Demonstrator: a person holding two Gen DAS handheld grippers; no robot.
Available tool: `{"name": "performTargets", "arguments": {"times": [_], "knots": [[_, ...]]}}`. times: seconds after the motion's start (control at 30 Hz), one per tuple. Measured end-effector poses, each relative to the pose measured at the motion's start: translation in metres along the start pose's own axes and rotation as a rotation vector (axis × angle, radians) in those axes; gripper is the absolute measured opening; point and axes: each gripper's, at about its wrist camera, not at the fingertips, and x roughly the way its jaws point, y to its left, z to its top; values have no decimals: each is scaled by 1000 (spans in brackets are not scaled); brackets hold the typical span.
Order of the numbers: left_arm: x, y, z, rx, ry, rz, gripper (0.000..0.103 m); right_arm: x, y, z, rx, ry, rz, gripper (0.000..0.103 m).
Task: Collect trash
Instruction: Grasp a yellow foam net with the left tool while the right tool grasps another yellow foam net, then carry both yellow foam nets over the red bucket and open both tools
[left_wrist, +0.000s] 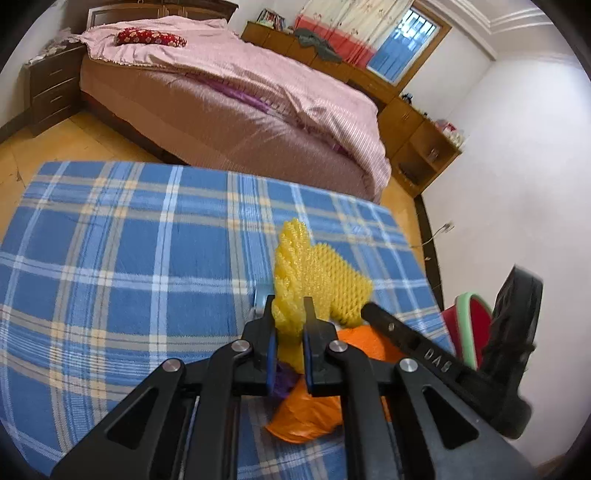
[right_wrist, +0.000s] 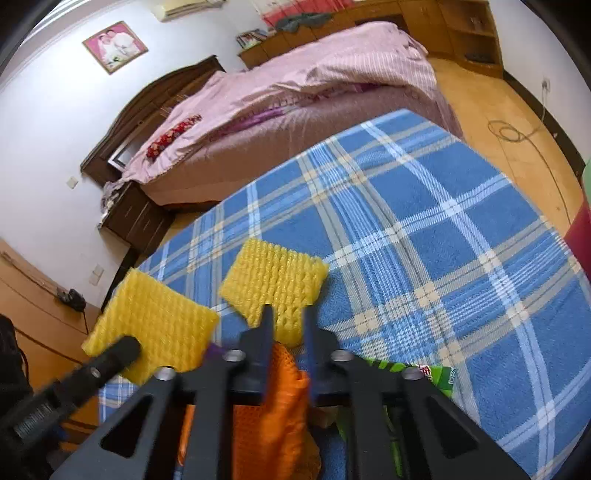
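Two yellow foam fruit nets are lifted just above the blue plaid cloth (left_wrist: 110, 258). My left gripper (left_wrist: 290, 301) is shut on one foam net (left_wrist: 291, 258), which sticks up between its pads. My right gripper (right_wrist: 288, 314) is shut on the second foam net (right_wrist: 273, 277). Each gripper shows in the other's view: the right gripper (left_wrist: 402, 332) at the second net (left_wrist: 343, 284), the left gripper (right_wrist: 110, 354) at the first net (right_wrist: 155, 321). An orange mesh bag (right_wrist: 280, 406) and a green wrapper (right_wrist: 428, 373) lie under the grippers; a purple scrap (left_wrist: 282, 380) peeks out.
A red bin with a green rim (left_wrist: 469, 325) and a black bag (left_wrist: 513, 325) stand at the table's right end. A bed with pink covers (left_wrist: 221, 92) lies beyond the table. Wooden cabinets (left_wrist: 417, 140) line the far wall; a cable (right_wrist: 517, 136) lies on the floor.
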Motion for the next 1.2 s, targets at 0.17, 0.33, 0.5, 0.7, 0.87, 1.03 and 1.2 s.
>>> {"name": "performTargets", "arguments": {"times": [0.17,0.33,0.5,0.7,0.87,1.03,1.2], "knots": [[-16,-7,2,2,-28,-36,10,-32,-1,-8,10,-93,31,4],[-32,-12,3,12,-56,-48,10,-44,-3,-3,-10,-93,28,7],[-36,-3,13,-5,-78,-30,10,-34,4,5,-59,-55,-26,30],[-18,27,18,-82,-49,20,10,-14,16,20,-131,-1,-54,31],[-9,44,18,-127,-34,43,10,16,21,27,-180,58,-108,31],[-13,44,20,-115,-64,64,10,37,21,25,-181,89,-124,32],[-13,37,18,-95,-65,63,10,39,30,19,-257,64,-155,22]]}}
